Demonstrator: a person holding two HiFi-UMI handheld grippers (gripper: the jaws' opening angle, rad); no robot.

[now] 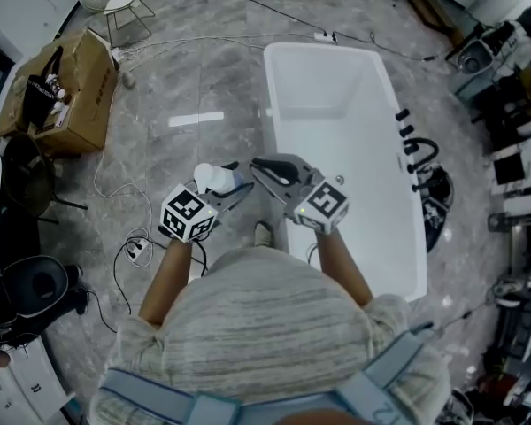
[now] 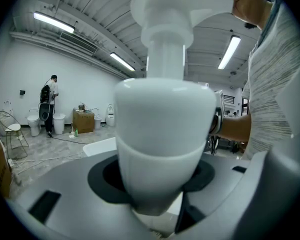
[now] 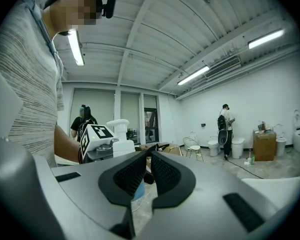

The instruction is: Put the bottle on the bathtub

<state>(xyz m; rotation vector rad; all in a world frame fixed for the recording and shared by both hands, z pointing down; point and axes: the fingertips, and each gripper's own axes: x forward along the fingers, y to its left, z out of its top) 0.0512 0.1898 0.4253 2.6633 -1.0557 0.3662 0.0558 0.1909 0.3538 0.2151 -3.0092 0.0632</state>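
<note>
A white pump bottle [image 1: 212, 178] sits between the jaws of my left gripper [image 1: 230, 184], which is shut on its body. In the left gripper view the bottle [image 2: 162, 134] fills the middle, pump head on top, with the gripper [image 2: 155, 189] closed round its lower part. My right gripper [image 1: 264, 166] is shut and holds nothing; its ribbed pads [image 3: 162, 171] meet in the right gripper view, where the bottle [image 3: 121, 134] shows to the left. Both grippers hover over the floor and the near left rim of the white bathtub [image 1: 271, 122].
Black tap fittings [image 1: 414, 153] stand on the tub's right rim. A cardboard box [image 1: 66, 96] and a wire chair [image 1: 128, 11] are at the left, and cables [image 1: 133, 251] lie on the floor. Another person [image 3: 225, 129] stands by the far wall.
</note>
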